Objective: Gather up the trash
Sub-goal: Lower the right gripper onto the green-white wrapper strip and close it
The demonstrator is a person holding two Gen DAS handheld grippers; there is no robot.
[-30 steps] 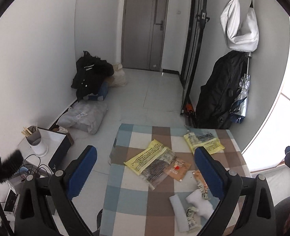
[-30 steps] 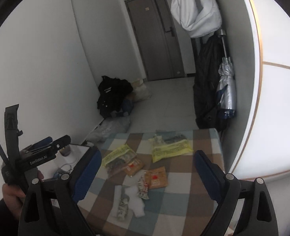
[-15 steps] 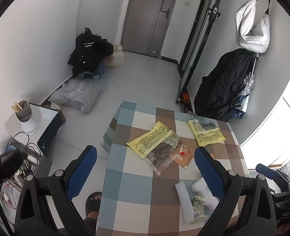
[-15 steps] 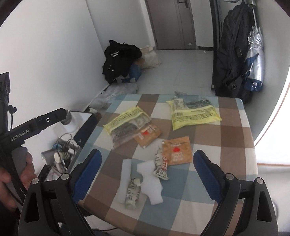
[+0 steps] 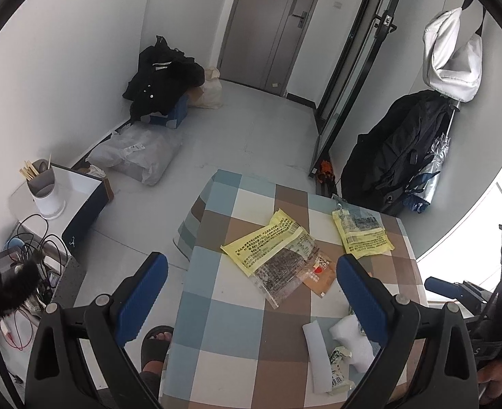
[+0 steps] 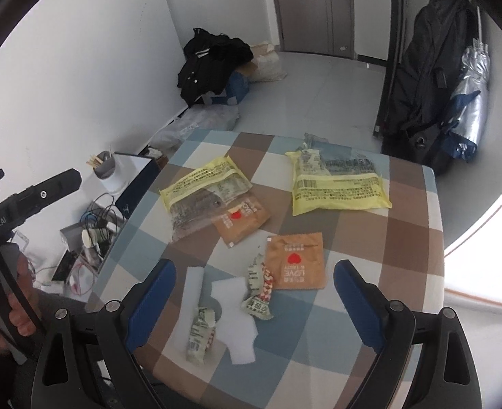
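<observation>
Both tools have tipped downward since the earlier frames, from facing the door to overlooking the checked worktop (image 6: 418, 204); no litter has shifted. Left tool (image 5: 251, 293): jaws wide apart, empty, poised above the near left part of the worktop. Right tool (image 6: 254, 293): jaws wide apart, empty, poised over the nearest litter. Trash, all lying flat on the worktop: yellow-and-clear bag (image 6: 200, 191) overlapping a brown heart sachet (image 6: 242, 220); second yellow bag (image 6: 336, 184) well apart at the far right; orange heart sachet (image 6: 297, 260); crumpled wrappers (image 6: 259, 289); white foam pieces (image 6: 234, 317). Risks, as judged: thin flat packets may slide under closing jaws instead of lifting; gripping the overlapped pair may drag both; light wrappers near the edge may be pushed off. No bin shows in either view. Right view alone shows the orange sachet; left view alone shows a sandalled foot (image 5: 155, 341) beside the worktop.
</observation>
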